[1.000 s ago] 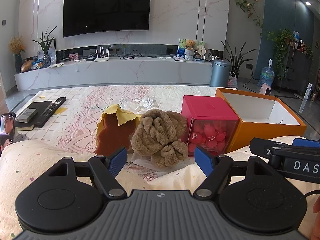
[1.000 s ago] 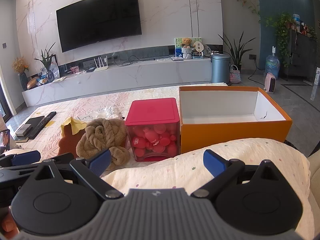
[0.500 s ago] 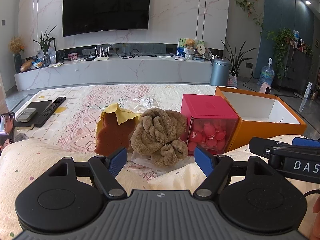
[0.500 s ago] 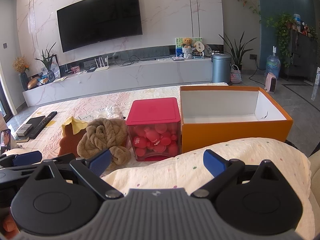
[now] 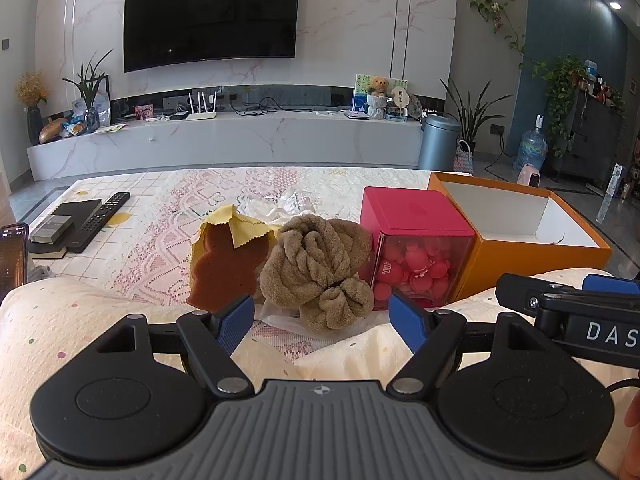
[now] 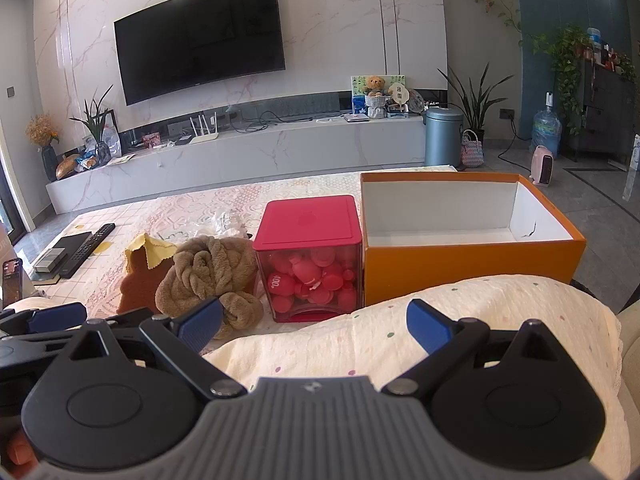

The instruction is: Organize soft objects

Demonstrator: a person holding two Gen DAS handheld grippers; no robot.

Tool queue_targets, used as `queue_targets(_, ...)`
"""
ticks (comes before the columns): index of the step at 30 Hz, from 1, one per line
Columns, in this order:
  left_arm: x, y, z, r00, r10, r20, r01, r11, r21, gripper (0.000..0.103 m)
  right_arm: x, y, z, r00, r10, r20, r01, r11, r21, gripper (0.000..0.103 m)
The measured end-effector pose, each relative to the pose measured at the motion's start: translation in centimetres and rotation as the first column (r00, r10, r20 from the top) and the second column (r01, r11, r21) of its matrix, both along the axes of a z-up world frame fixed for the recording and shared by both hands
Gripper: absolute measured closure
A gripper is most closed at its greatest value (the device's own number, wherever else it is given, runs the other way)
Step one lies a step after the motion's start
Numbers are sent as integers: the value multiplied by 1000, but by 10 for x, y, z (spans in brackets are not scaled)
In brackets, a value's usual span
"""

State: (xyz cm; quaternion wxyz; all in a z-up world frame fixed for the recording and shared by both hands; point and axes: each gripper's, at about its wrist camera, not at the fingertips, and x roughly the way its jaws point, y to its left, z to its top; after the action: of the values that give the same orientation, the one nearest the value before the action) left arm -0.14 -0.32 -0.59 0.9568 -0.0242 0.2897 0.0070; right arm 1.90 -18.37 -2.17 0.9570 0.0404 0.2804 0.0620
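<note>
A crumpled tan towel (image 5: 316, 264) lies on the patterned tablecloth, also in the right wrist view (image 6: 210, 270). Left of it stands a brown sponge-like piece (image 5: 226, 266) with a yellow cloth (image 5: 236, 226) draped over its top. An open orange box (image 6: 468, 236) with a white inside stands at the right. My left gripper (image 5: 322, 320) is open and empty, just short of the towel. My right gripper (image 6: 316, 326) is open and empty, over a cream cushion (image 6: 400, 336), short of the box.
A red-lidded clear box (image 6: 312, 260) of red balls stands between towel and orange box. Crumpled clear plastic (image 5: 280, 204) lies behind the towel. A remote (image 5: 100, 216), a dark book and a phone (image 5: 12, 256) lie at the left.
</note>
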Motion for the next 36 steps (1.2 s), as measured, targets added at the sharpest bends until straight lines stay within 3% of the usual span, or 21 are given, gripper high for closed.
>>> queue_targets(36,1,0,-2,1000,0,-2,0,1000,-4,13,-1,1,-1,1000,6,4,-6,1000,-4,6)
